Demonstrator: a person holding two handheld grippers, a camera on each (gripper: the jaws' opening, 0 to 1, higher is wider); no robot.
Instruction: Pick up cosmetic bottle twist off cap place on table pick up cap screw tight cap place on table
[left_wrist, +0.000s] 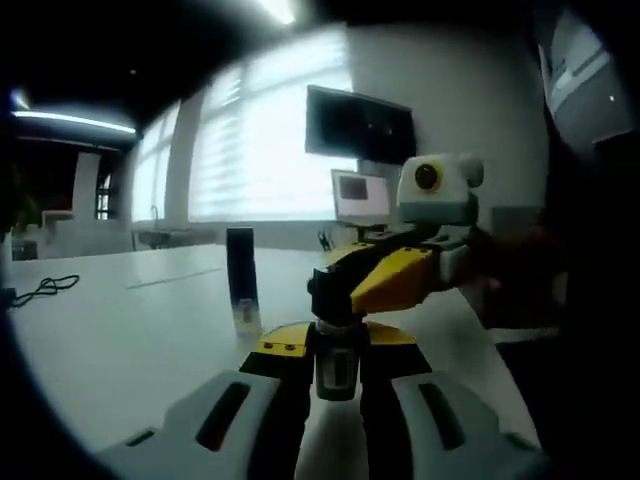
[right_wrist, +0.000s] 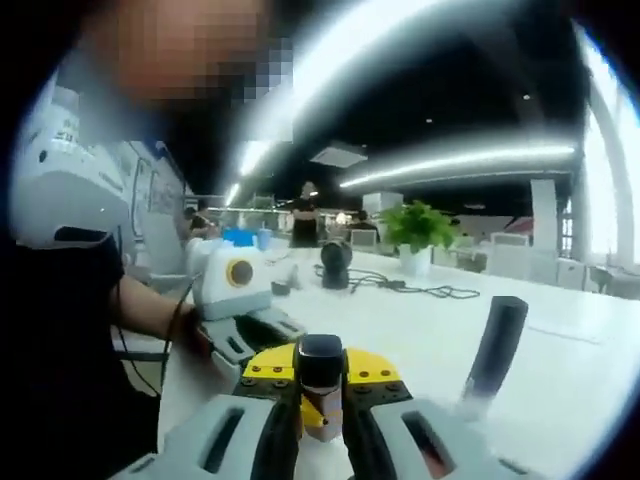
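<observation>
Grippers met over the white table (left_wrist: 120, 330): left gripper (left_wrist: 335, 405) clamped a small dark bottle (left_wrist: 336, 368) upright while right gripper (left_wrist: 345, 285) pinched its cap, apparently mid-twist. Tall dark cosmetic tube (left_wrist: 240, 275) stood nr by, untouched.

no readable text, labels or numbers on any surface

Both cameras sit low over the table (left_wrist: 120, 340), facing each other at close range; each view shares the upright dark bottle (left_wrist: 240, 275).
</observation>
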